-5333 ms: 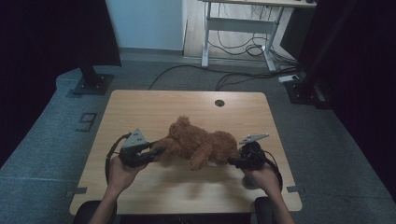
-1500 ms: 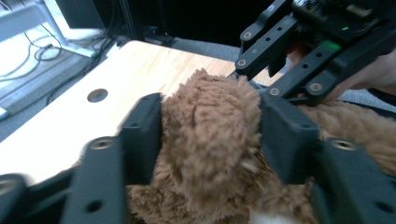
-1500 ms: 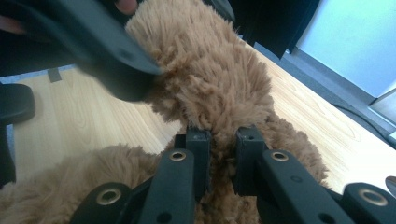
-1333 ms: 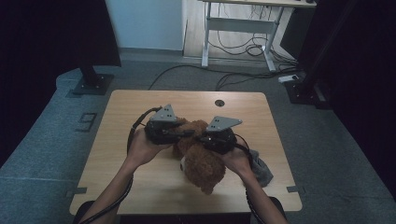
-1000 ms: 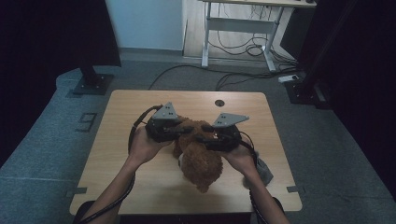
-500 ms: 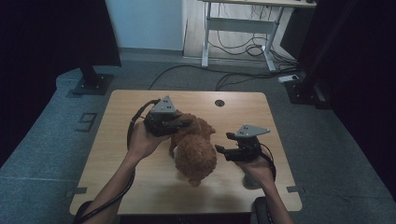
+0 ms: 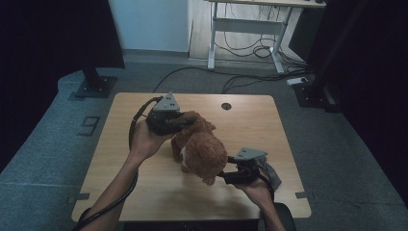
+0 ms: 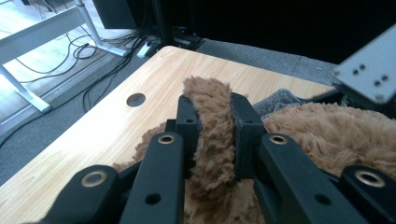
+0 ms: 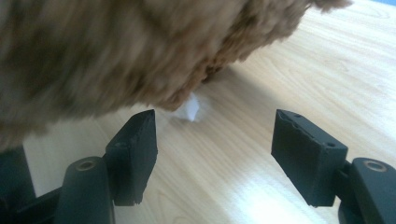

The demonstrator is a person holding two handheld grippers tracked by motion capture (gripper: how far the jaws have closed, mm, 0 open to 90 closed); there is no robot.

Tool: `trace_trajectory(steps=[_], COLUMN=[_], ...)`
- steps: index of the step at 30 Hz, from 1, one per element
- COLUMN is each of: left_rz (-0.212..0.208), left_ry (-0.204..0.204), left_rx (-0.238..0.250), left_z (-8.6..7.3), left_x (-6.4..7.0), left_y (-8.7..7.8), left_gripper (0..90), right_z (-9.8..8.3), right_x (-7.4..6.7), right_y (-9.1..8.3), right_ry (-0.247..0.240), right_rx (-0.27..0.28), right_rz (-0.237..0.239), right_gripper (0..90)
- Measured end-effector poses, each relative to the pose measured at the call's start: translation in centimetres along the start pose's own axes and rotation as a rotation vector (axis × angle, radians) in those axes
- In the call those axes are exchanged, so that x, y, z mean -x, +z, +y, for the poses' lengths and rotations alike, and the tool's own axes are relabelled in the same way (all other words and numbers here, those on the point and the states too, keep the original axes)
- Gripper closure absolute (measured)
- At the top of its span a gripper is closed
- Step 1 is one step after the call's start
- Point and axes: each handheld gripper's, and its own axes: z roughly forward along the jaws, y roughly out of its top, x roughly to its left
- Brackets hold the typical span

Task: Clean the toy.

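While a limb of the plush dog (image 7: 199, 147) is pinched between the jaws of the left hand-held gripper (image 7: 179, 122), the toy is kept half raised off the surface (image 7: 120, 159), its far end lifted and its near end hanging toward the wood. The fur strip clamped there (image 8: 214, 126) is seen squeezed thin between the two pads, so the grip is judged firm enough to carry the toy's weight alone. The toy's long axis runs slantwise, from the left hand-held gripper down to the right hand-held gripper (image 7: 225, 177), with the bulky rounded end pointing at the latter. The right hand-held gripper (image 9: 212, 149) is held low just beside that end, its jaws spread with nothing between them, having just been opening; a small white tag (image 9: 190, 110) lies just ahead of them.
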Motion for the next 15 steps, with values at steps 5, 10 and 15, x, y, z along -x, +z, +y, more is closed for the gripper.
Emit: trace_trajectory(steps=[5, 10, 15], left_rz=[0.008, 0.015, 0.022], left_ry=[-0.007, -0.014, -0.019], left_rx=[0.0, -0.006, -0.01], left_z=[0.2, 0.4, 0.6], left_x=[-0.4, -0.6, -0.8], left_y=[-0.1, -0.1, 0.1], left_gripper=[76.6, 76.6, 76.6], right_z=[-0.5, -0.4, 0.0], right_x=[-1.5, -3.3, -4.8], right_y=[-0.3, -1.1, -1.7], right_ry=[-0.002, -0.018, -0.015], right_rx=[0.007, 0.022, 0.022], right_rz=[0.016, 0.031, 0.06], right_gripper=[30.9, 30.3, 32.7])
